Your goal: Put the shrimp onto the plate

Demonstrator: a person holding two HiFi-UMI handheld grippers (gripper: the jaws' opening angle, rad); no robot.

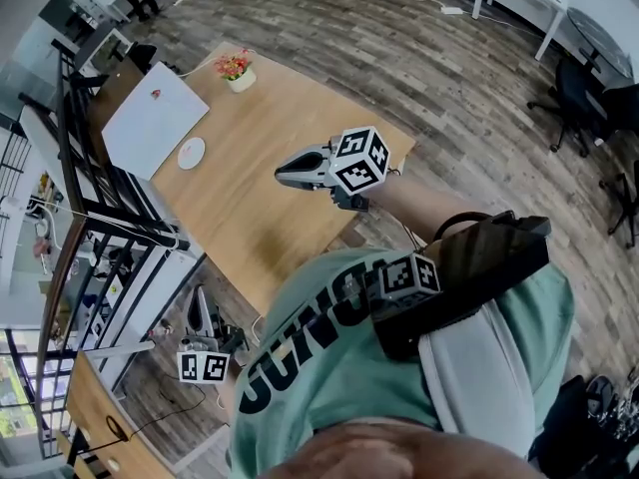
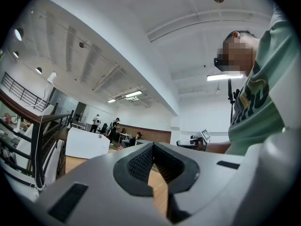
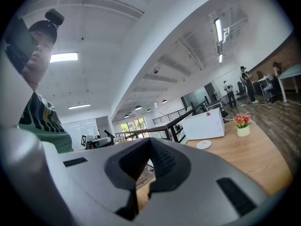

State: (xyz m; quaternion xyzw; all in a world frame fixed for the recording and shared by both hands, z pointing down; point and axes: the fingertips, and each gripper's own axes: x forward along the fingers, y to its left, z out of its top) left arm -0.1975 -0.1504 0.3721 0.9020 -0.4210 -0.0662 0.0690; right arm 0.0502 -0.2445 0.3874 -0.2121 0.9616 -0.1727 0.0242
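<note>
At upper left the small round white plate (image 1: 191, 153) is waiting, no shrimp in view, while I am holding the left gripper (image 1: 200, 302) and right gripper (image 1: 283, 174) closed, empty.

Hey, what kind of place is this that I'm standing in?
Most likely an open-plan office: a long wooden table with a potted flower, a black office chair on the wood floor, and people gathered in the background.

Closed, empty left gripper (image 2: 153, 147)
</note>
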